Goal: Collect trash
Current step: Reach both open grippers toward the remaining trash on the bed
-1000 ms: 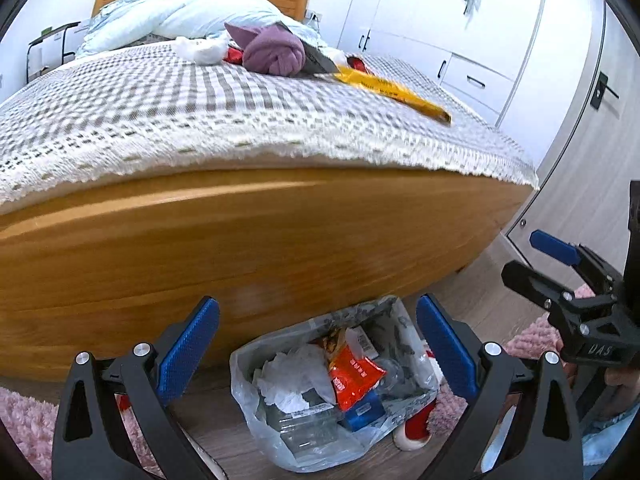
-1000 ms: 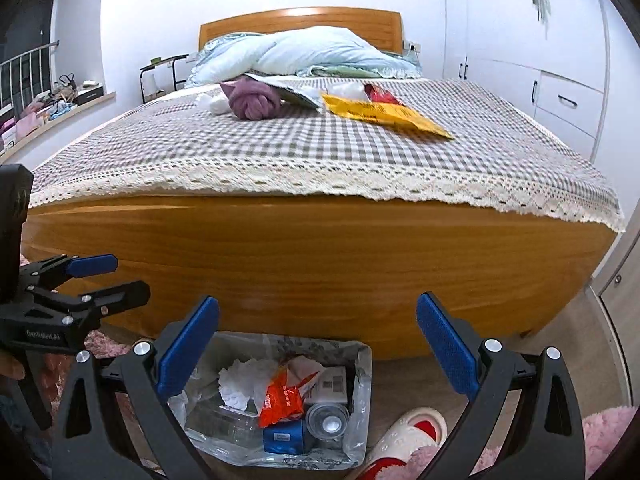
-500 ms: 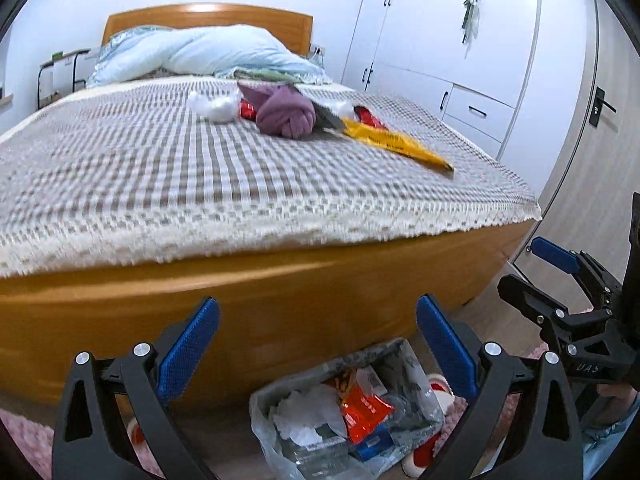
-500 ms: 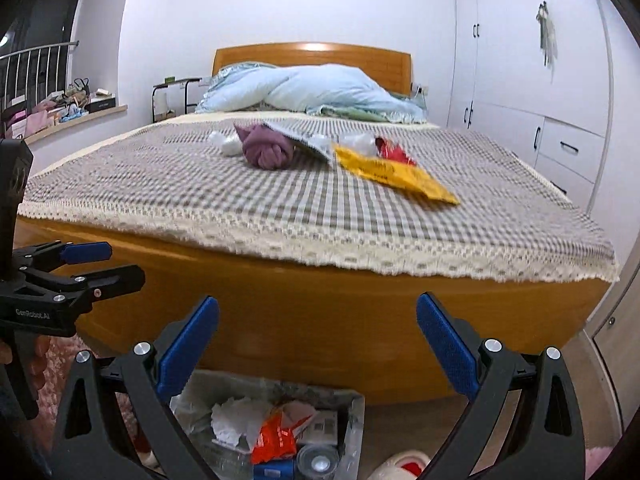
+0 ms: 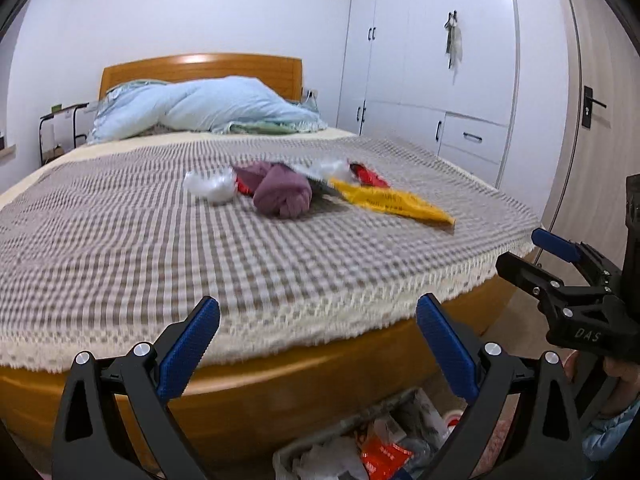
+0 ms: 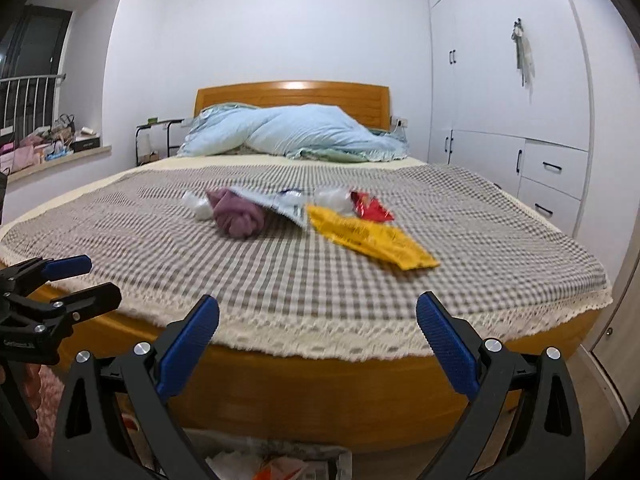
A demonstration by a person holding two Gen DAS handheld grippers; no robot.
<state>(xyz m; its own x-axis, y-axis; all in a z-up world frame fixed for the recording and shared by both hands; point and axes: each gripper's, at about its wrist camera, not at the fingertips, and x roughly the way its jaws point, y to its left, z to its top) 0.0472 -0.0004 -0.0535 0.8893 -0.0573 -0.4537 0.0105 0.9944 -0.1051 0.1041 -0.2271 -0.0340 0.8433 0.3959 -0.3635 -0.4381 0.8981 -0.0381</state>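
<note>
Bedroom, checked bedspread filling mid-frame. Left to right across its middle we see a white wad, a purple cloth bundle, a yellow wrapper and a red packet. At bottom centre, the trash bag sits on the floor. Left gripper and right gripper both spread wide, empty, short of the litter. We judge this the reach step; next, extend over the bed to one piece.
</note>
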